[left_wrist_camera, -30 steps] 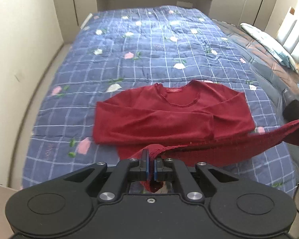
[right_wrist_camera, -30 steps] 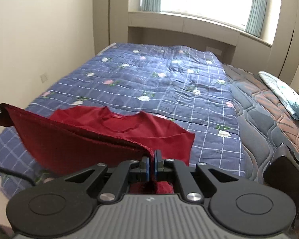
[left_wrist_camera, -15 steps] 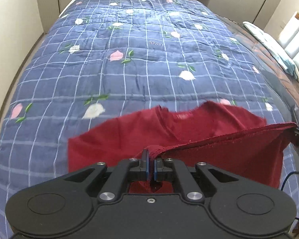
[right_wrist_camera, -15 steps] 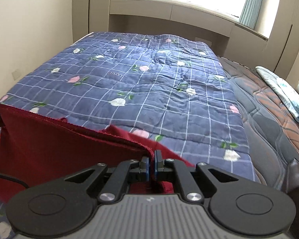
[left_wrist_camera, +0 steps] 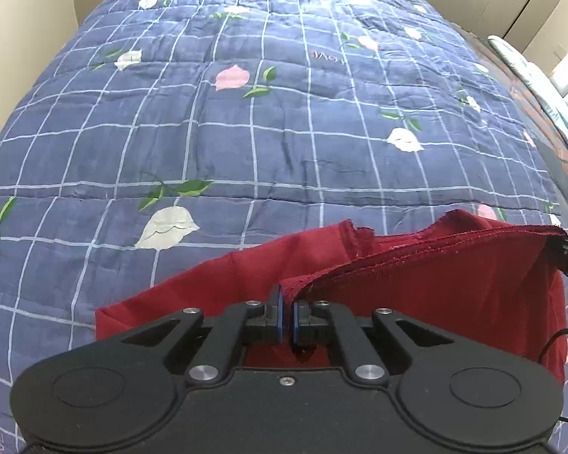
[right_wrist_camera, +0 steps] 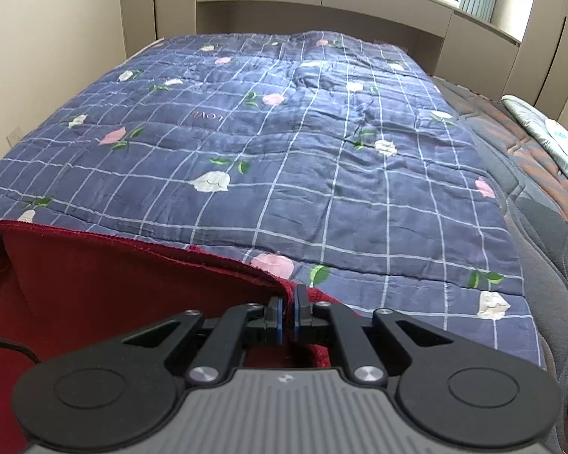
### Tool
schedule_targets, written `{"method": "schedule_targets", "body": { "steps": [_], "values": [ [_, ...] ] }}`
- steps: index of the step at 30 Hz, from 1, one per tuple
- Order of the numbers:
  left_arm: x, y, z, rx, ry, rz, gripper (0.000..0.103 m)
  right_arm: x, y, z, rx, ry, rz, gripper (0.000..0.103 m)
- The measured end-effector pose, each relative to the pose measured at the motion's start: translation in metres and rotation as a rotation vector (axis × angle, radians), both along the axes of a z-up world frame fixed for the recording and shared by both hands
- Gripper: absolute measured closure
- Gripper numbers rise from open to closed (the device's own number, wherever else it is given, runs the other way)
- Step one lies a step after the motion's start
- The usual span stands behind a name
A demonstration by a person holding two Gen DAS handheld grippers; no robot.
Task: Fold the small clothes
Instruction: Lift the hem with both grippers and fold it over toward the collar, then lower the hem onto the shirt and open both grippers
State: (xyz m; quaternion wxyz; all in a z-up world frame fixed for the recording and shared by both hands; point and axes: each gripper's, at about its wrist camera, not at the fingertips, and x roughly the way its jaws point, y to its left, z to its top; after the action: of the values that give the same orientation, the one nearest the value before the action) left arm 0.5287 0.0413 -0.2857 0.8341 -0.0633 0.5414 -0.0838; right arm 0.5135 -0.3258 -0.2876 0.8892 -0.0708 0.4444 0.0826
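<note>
Across the bed [right_wrist_camera: 541,204], a blue checked quilt [left_wrist_camera: 246,132] with printed flowers is lying under beige walls and a window ledge. Near its front edge you are holding one red top [left_wrist_camera: 435,295], its hem stretched between your two grippers and raised over the rest of the garment resting on the quilt. Your left gripper [left_wrist_camera: 287,316] is pinching the hem's left corner, fingers clamped on the cloth. Your right gripper [right_wrist_camera: 288,314] is gripping the other corner likewise. A patterned pillow [right_wrist_camera: 556,140] is lying at the far right.
</note>
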Motion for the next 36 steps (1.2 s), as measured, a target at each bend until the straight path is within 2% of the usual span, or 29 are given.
{"method": "schedule_targets", "body": {
  "steps": [12, 14, 17, 19, 21, 25, 27, 30, 33, 36],
  "values": [
    [0.015, 0.007, -0.017, -0.03, 0.025, 0.002, 0.095, 0.013, 0.006, -0.015, -0.009, 0.022, -0.014, 0.096],
    [0.016, 0.009, -0.018, -0.027, 0.026, 0.008, 0.091, 0.015, 0.008, -0.016, -0.012, 0.024, -0.013, 0.096],
    [0.016, 0.011, -0.018, -0.012, 0.034, 0.031, 0.076, 0.016, 0.009, -0.015, -0.018, 0.023, -0.021, 0.094],
    [0.016, 0.013, -0.018, -0.007, 0.04, 0.048, 0.069, 0.016, 0.011, -0.016, -0.034, 0.023, -0.029, 0.085],
    [0.015, 0.015, -0.018, -0.005, 0.041, 0.06, 0.064, 0.016, 0.012, -0.016, -0.051, 0.016, -0.037, 0.05],
    [0.014, 0.018, -0.017, 0.019, 0.041, 0.093, 0.042, 0.013, 0.011, -0.01, -0.065, 0.004, -0.064, 0.028],
    [0.013, 0.019, -0.014, 0.025, 0.038, 0.104, 0.035, 0.009, 0.01, -0.006, -0.074, -0.007, -0.071, 0.014],
    [0.01, 0.021, -0.009, 0.032, 0.018, 0.12, 0.024, 0.001, 0.011, -0.002, -0.082, -0.012, -0.073, 0.007],
    [0.006, 0.024, 0.0, 0.028, -0.025, 0.137, 0.017, -0.01, 0.015, -0.001, -0.08, 0.001, -0.084, 0.005],
    [0.002, 0.03, 0.007, 0.016, -0.046, 0.16, 0.015, -0.024, 0.021, -0.003, -0.071, 0.028, -0.089, 0.003]
  ]
}}
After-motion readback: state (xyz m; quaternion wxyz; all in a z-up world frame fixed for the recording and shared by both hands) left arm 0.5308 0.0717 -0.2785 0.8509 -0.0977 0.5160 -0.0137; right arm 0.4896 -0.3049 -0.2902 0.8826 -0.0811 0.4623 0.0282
